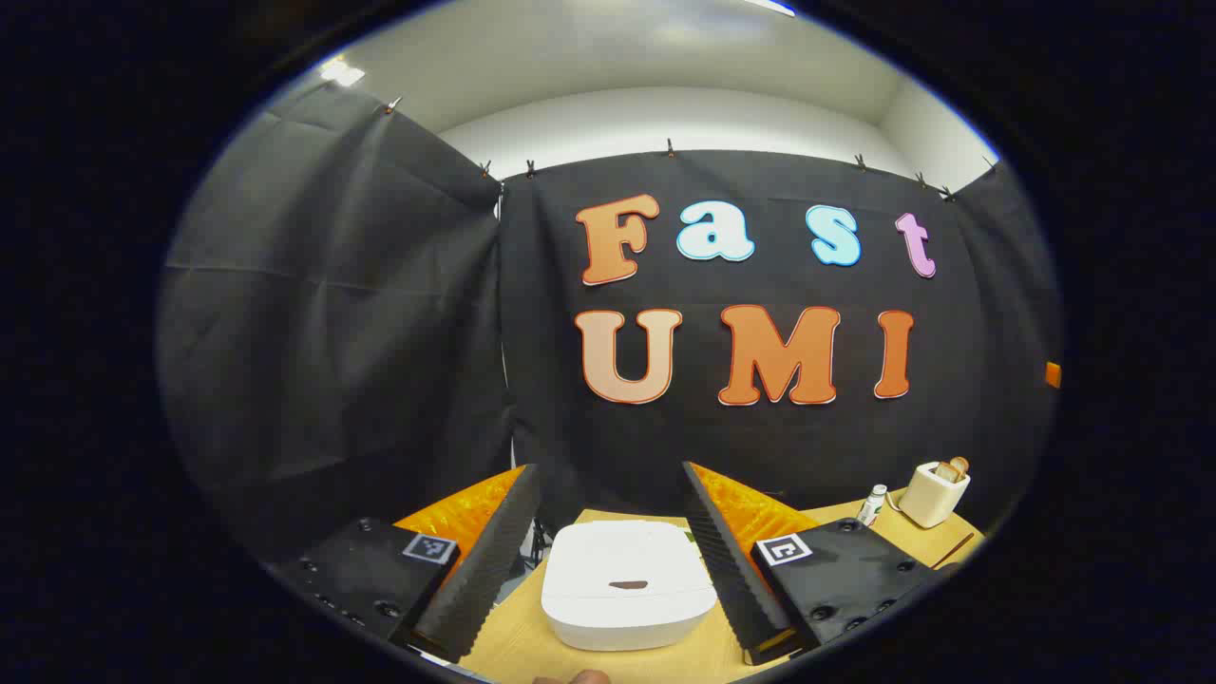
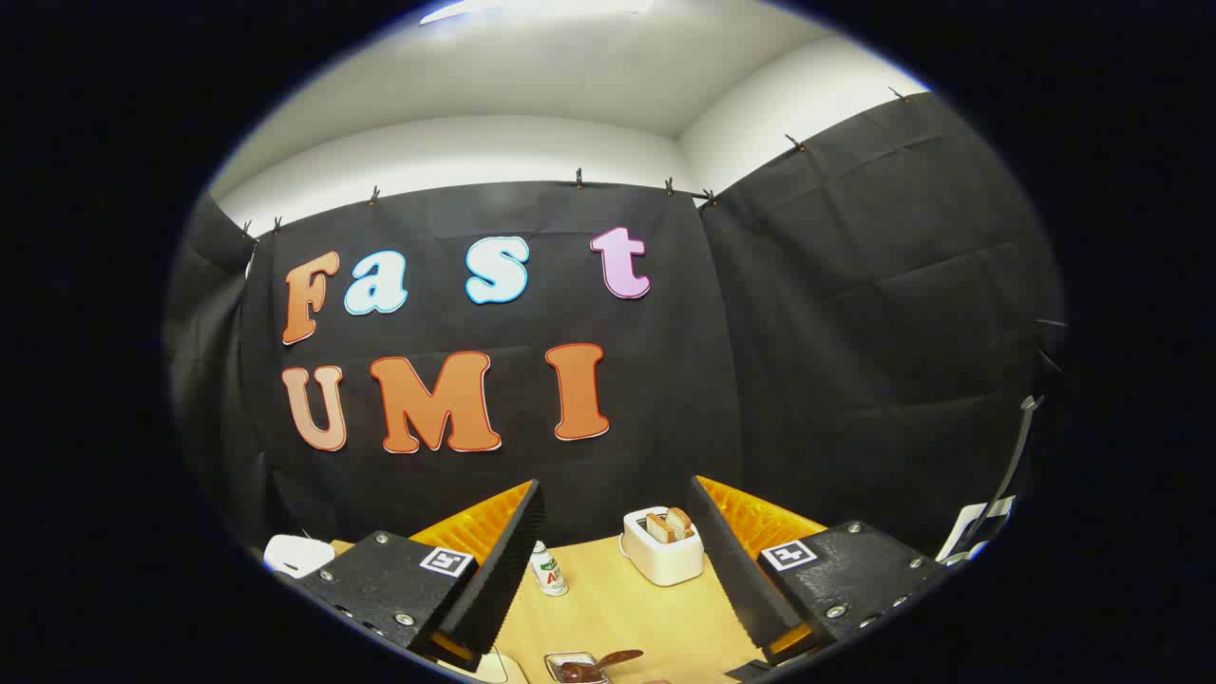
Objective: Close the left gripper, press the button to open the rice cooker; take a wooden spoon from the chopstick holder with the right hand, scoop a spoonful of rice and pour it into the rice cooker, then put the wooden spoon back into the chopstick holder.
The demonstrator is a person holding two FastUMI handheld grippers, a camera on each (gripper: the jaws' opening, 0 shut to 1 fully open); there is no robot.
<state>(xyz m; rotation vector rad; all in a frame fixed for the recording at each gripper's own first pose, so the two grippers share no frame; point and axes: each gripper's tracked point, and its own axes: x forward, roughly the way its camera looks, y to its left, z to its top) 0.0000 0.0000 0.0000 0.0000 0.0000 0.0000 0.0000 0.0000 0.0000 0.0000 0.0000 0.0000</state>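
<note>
Left gripper (image 1: 613, 484): fingers spread wide apart, holding nothing, raised above the table (image 1: 518, 646) and aimed at the rice cooker (image 1: 627, 584). Rice cooker: white, rounded box, lid down, a small dark mark on the front of the lid; it sits on the table between the two fingers as seen in the left gripper view, not touched by either. In the right gripper view a white rounded edge (image 2: 296, 554) at the far left is probably the same cooker, though too little of it is seen to be sure.

Right gripper (image 2: 616, 499): fingers likewise wide apart and empty, raised above the table.

Toaster (image 1: 934, 492): cream, two slices of bread standing in its slots, on the table well to the right of the rice cooker, against the black cloth wall (image 1: 380, 332).

Small bottle (image 1: 872, 503): white with a green cap, upright, just left of the toaster, between it and the rice cooker.

Small dish (image 2: 575, 668): shallow, clear-looking, holding something dark; it lies on the table nearer the camera than the toaster, at the lower edge of the right gripper view.

Spoon (image 2: 613, 658): brown, its bowl resting over the dish's rim, handle angled away to the right.

Fingertip (image 1: 584, 677): a person's, at the bottom edge of the left gripper view, below the rice cooker.
</note>
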